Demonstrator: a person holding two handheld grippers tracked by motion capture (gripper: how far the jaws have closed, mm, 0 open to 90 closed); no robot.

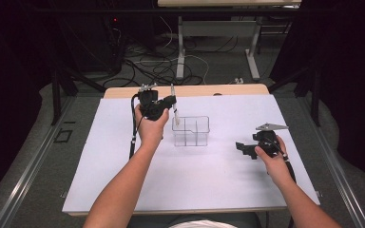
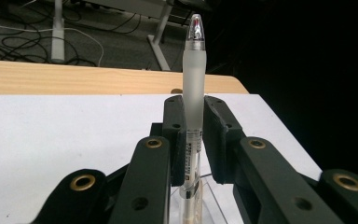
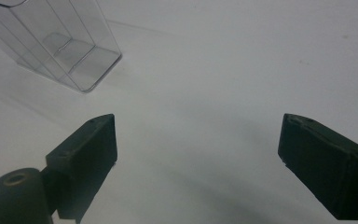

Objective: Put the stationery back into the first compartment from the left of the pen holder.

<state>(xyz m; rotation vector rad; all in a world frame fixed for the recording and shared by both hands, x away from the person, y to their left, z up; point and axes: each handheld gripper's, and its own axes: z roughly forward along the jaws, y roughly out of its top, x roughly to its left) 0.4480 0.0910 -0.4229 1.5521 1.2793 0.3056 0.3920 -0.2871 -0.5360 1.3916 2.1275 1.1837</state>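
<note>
A frosted white plastic pen with a clear pointed cap [image 2: 194,100] is clamped upright between the two black jaws of the left tongs [image 2: 194,133], which are closed on its barrel about midway along its length. Its lower end is seen reaching down into a clear plastic divided organiser box [image 1: 191,131], over the box's rear left corner. In the high view the left tongs [image 1: 170,101] are held above the white tabletop [image 1: 218,180], just beside that box. The right tongs [image 1: 241,147] are held low over the tabletop, well apart from the box on its right, with their jaws spread wide and nothing between them [image 3: 198,154]. A corner of the box [image 3: 70,49] is visible ahead of them.
</note>
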